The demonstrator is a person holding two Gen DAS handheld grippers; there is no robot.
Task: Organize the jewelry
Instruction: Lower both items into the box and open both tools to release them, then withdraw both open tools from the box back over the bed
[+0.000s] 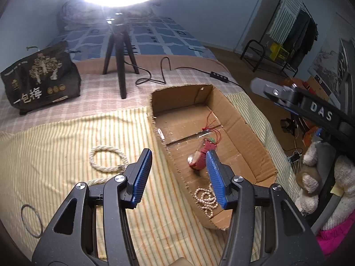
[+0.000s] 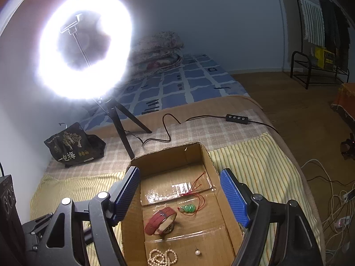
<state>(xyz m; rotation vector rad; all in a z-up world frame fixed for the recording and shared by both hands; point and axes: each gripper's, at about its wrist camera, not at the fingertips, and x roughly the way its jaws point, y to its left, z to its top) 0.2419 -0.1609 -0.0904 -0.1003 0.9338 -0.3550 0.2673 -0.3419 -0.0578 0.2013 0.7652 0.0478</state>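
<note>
On the bed, over a yellow striped cloth: one open cardboard box, shallow, flaps removed.

Contents of box:
- red bracelet, lying on its side near the middle of the floor;
- green pendant on a red cord, just beside the bracelet, toward the far end;
- pearl necklace, coiled at the near end;
- single pearl, loose, near the necklace.

Outside box, on the striped cloth to its left:
- cream twisted rope necklace, looped, partly hidden behind the left tongs;
- thin metal bangle, lying flat, well apart from the box.

Tools:
- left tongs, jaws wide apart, holding nothing, hanging above the box's left wall;
- right tongs, jaws wide apart, holding nothing, poised above the box, straddling it in the wrist view.

Surroundings: ring light on a black tripod, lit; its cable with inline switch; dark printed bag at the left.
</note>
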